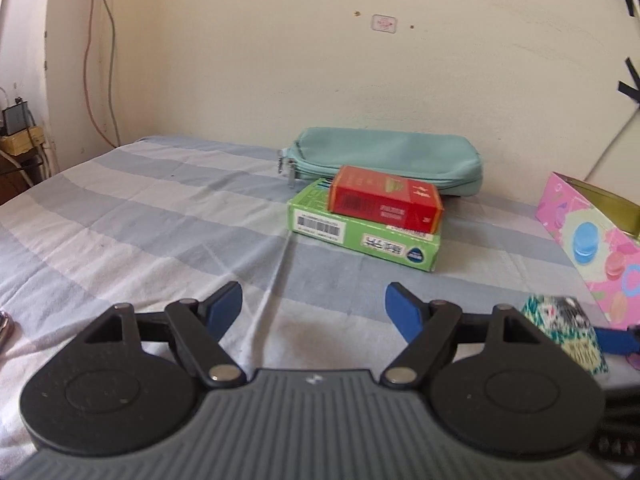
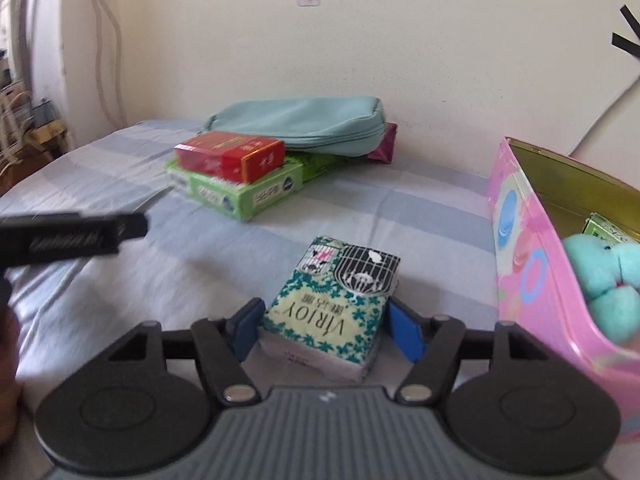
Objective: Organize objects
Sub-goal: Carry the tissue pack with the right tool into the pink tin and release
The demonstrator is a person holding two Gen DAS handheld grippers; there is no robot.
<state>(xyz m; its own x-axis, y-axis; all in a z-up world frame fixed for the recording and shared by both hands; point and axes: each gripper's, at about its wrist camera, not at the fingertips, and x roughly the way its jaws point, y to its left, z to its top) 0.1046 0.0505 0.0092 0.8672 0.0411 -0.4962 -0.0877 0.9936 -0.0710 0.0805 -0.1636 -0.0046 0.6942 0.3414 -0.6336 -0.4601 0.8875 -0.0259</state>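
Observation:
My right gripper point(image 2: 324, 326) is shut on a green-and-white tissue pack point(image 2: 332, 304), its blue pads pressing both sides, just above the striped bed sheet. The pack also shows at the right edge of the left wrist view point(image 1: 564, 332). My left gripper point(image 1: 314, 308) is open and empty over the sheet, facing a red box point(image 1: 386, 198) stacked on a green box point(image 1: 364, 232). A teal pouch point(image 1: 388, 160) lies behind them. A pink tin point(image 2: 532, 264) stands open at the right with teal plush point(image 2: 612, 284) inside.
The striped sheet point(image 1: 140, 208) covers the bed up to a cream wall. A magenta packet point(image 2: 384, 144) sticks out under the pouch. Cables and a small shelf point(image 1: 18, 132) stand off the bed's left edge. The left gripper shows as a dark bar point(image 2: 72, 238) in the right wrist view.

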